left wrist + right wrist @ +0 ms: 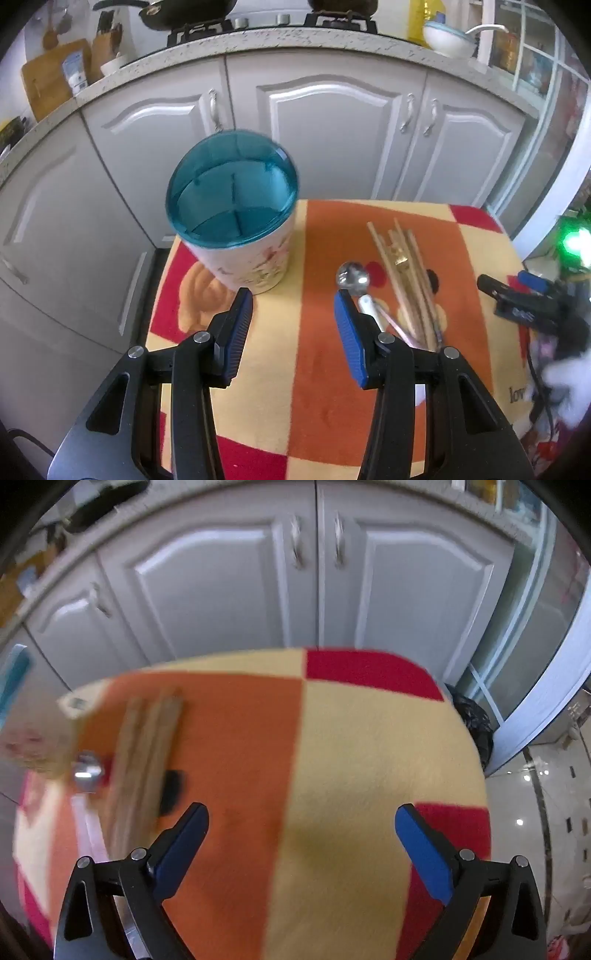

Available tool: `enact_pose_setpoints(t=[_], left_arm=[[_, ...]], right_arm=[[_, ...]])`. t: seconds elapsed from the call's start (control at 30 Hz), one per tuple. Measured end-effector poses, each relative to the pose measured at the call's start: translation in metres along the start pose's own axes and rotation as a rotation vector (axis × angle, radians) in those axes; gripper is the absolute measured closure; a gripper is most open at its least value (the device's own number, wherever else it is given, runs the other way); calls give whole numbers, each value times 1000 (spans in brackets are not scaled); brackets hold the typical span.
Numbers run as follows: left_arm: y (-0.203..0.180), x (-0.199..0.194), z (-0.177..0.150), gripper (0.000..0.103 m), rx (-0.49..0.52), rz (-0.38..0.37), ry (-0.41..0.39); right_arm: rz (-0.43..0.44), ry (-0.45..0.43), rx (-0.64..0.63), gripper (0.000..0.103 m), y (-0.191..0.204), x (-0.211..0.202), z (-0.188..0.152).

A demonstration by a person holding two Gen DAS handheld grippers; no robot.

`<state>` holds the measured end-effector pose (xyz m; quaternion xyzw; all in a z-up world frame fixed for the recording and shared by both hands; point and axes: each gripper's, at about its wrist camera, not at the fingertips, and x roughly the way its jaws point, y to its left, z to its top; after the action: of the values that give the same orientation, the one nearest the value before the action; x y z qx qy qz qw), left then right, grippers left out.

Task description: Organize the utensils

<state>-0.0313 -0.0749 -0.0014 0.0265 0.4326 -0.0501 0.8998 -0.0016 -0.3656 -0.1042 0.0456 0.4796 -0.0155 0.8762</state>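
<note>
Left gripper (293, 299): you hold it tilted down over the checked cloth (317, 369); its jaws are released, with only bare cloth between the blue pads.
Right gripper (301, 814): your jaws here are spread wide and grasp nothing; they hang over the orange and yellow squares of the cloth (332, 757), to the right of the utensils.
Holder (240, 218): a white patterned cup with a blue see-through lid and dividers inside stands upright on the far left part of the small covered counter, just beyond your left gripper's left pad.
Spoon (352, 277): its metal bowl lies on the cloth, just past your left gripper's right pad, its pale handle running back behind that pad.
Chopsticks (402, 273): a loose wooden bundle lies just right of the spoon, ends pointing away from you.
Right view: blurred; spoon (88, 771) and chopsticks (144, 753) sit left of your jaws.
</note>
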Motion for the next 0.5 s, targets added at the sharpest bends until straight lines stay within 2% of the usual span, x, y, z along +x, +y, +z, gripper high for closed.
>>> enact_pose_setpoints(t=[0.1,0.37,0.5], left_arm=[[-7,-12,6,58,3,-22,-37],[-23,-47,18,58,14,-67,-123],[-26,-61,23,58,13,-72,-155]], right_arm=[[74,-59,29,2,14,-46,-4],[45,-256,-4,2,58,-156,-3],[49,-289,31,2,68,-178,1]])
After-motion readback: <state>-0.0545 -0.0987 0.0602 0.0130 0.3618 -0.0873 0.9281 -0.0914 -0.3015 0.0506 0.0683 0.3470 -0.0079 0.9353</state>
